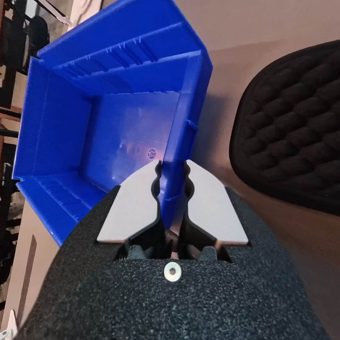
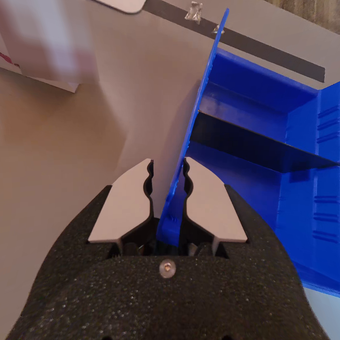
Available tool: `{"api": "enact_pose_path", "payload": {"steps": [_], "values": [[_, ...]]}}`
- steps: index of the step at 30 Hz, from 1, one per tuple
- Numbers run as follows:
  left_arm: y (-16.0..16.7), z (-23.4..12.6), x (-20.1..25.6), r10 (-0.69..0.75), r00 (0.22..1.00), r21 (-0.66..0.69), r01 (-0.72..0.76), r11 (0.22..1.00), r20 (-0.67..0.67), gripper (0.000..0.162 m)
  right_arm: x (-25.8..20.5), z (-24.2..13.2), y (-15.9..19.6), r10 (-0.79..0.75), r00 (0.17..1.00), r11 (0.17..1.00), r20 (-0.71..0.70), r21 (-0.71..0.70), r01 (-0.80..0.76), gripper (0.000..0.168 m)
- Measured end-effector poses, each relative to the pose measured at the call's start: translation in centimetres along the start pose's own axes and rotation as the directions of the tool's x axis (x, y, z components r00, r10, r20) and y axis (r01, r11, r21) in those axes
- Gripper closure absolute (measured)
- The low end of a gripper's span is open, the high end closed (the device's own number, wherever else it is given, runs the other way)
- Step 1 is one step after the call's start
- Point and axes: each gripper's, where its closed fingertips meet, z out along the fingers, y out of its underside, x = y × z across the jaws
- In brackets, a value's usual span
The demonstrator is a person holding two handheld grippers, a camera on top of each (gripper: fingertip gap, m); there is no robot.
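In the left wrist view, an empty blue plastic bin [image 1: 60, 128] with ribbed inner walls sits on a beige table [image 1: 239, 36]. My left gripper [image 1: 172, 161] straddles the bin's right wall and is shut on it. In the right wrist view, a blue bin [image 2: 298, 202] has a black divider [image 2: 257, 145] across its inside. My right gripper [image 2: 168, 160] straddles this bin's left wall. The wall lies against the right finger, with a narrow gap at the left fingertip [image 2: 147, 165]. The wall's thick lower edge fills the space deep between the fingers.
A black quilted cushion [image 1: 294, 128] lies right of the bin. Dark shelving [image 1: 11, 92] stands beyond the table's left edge. In the right wrist view, a black strip [image 2: 266, 53] with bits of crumpled foil [image 2: 194, 12] crosses the table; a blurred white object [image 2: 46, 55] lies at the left. Across from one pair of fingers to the other is roughly 55 cm.
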Motion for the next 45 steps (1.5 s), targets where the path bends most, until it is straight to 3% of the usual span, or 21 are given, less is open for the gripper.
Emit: {"api": "enact_pose_path", "payload": {"steps": [2, 4, 7, 10, 13, 16, 19, 23, 27, 32, 36, 45], "values": [[-0.1, 0.2, -0.3, -0.025, 0.999, 0.010, 0.024, 1.000, 0.044, 0.136, -0.1, -0.4, -0.5, 0.029, 0.999, 0.998, 0.034, 0.053, -0.031, 0.136], [-0.2, -0.1, -1.3, -0.076, 0.988, 0.004, 0.076, 0.997, 0.137, 0.119, -0.5, -1.3, -1.5, 0.051, 0.995, 0.987, 0.086, 0.144, -0.063, 0.125], [-2.1, -2.8, -2.8, -0.269, 0.919, 0.151, 0.234, 0.960, 0.287, 0.103, -0.6, -5.0, -3.0, 0.063, 0.996, 0.945, 0.066, 0.316, -0.081, 0.110], [-3.8, -6.5, -3.5, -0.555, 0.764, 0.350, 0.448, 0.823, 0.328, 0.089, 0.2, -9.7, -3.1, 0.113, 0.993, 0.890, -0.027, 0.447, -0.089, 0.096], [-5.3, -9.0, -2.7, -0.777, 0.587, 0.482, 0.625, 0.614, 0.228, 0.064, 0.5, -12.9, -1.5, 0.177, 0.979, 0.862, -0.098, 0.496, -0.106, 0.078], [-6.2, -10.9, -2.0, -0.879, 0.439, 0.550, 0.696, 0.462, 0.183, 0.041, -0.1, -14.3, 0.5, 0.201, 0.971, 0.868, -0.129, 0.484, -0.115, 0.051], [-7.6, -12.5, -1.1, -0.911, 0.370, 0.593, 0.698, 0.402, 0.182, 0.020, -1.0, -14.7, 2.2, 0.196, 0.968, 0.882, -0.159, 0.459, -0.104, 0.026], [-9.6, -14.0, 0.6, -0.913, 0.348, 0.611, 0.682, 0.401, 0.211, 0.016, -2.5, -15.4, 3.2, 0.211, 0.966, 0.873, -0.152, 0.474, -0.116, 0.022], [-11.2, -14.2, 2.8, -0.887, 0.357, 0.555, 0.692, 0.461, 0.293, 0.016, -3.8, -16.8, 3.4, 0.247, 0.959, 0.859, -0.141, 0.490, -0.149, 0.021], [-14.2, -13.8, 4.8, -0.886, 0.364, 0.557, 0.689, 0.464, 0.287, 0.017, -5.7, -18.5, 3.8, 0.294, 0.942, 0.868, -0.160, 0.458, -0.193, 0.021], [-15.3, -14.3, 6.6, -0.893, 0.346, 0.573, 0.685, 0.451, 0.289, 0.016, -7.4, -20.1, 3.6, 0.255, 0.949, 0.870, -0.186, 0.472, -0.141, 0.021], [-20.2, -17.0, 10.8, -0.865, 0.400, 0.613, 0.614, 0.498, 0.303, 0.017, -11.5, -25.4, 4.7, 0.245, 0.936, 0.853, -0.252, 0.514, -0.085, 0.021]]}}
